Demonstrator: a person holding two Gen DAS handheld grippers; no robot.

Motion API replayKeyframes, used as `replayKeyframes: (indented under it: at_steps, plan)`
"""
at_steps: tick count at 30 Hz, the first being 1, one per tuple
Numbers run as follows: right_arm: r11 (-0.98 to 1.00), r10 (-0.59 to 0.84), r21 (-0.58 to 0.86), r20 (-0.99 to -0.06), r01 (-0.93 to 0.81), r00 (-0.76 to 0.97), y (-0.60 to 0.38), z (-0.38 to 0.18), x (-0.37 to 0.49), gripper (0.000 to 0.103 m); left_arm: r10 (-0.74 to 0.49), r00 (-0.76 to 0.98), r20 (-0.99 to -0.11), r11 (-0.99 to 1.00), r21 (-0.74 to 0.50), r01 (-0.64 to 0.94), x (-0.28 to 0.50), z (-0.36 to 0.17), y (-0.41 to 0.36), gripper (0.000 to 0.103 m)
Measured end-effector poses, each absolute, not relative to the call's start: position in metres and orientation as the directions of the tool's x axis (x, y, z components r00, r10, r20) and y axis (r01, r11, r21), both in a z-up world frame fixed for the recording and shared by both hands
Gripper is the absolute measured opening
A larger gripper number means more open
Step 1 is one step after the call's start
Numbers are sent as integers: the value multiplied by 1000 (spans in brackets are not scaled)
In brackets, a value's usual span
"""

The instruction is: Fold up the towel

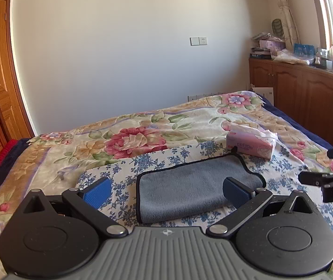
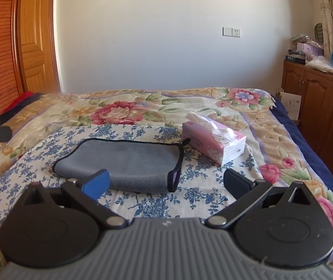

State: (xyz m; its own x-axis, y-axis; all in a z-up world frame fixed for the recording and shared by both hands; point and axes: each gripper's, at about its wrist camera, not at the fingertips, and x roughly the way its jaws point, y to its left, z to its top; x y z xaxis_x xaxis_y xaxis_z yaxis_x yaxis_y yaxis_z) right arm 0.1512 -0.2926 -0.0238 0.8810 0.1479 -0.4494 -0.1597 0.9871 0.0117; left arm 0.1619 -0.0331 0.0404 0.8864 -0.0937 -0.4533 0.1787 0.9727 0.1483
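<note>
Gray towel on the blue flower cloth, on top of the bed. Already folded over once by the look of it, long way running left to right across both views. Pink tissue pack just beside its far right corner, maybe touching.

Left gripper wide open, holding nothing, with the towel right ahead between its fingers. Right gripper wide open too, holding nothing, with the towel ahead and a bit left, its right short end nearest. Both hanging just short of the near long edge, about equally near. Next fold probably short end over short end, so one gripper for each end corner.
</note>
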Motion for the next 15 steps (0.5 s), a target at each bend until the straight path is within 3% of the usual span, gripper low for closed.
replayKeyframes:
  at_steps: [15]
  plan:
    - [983,164,4,-462,-182,872,-283,-27,122,103,-103,880,-463,973,137,186,118,21,-29,103]
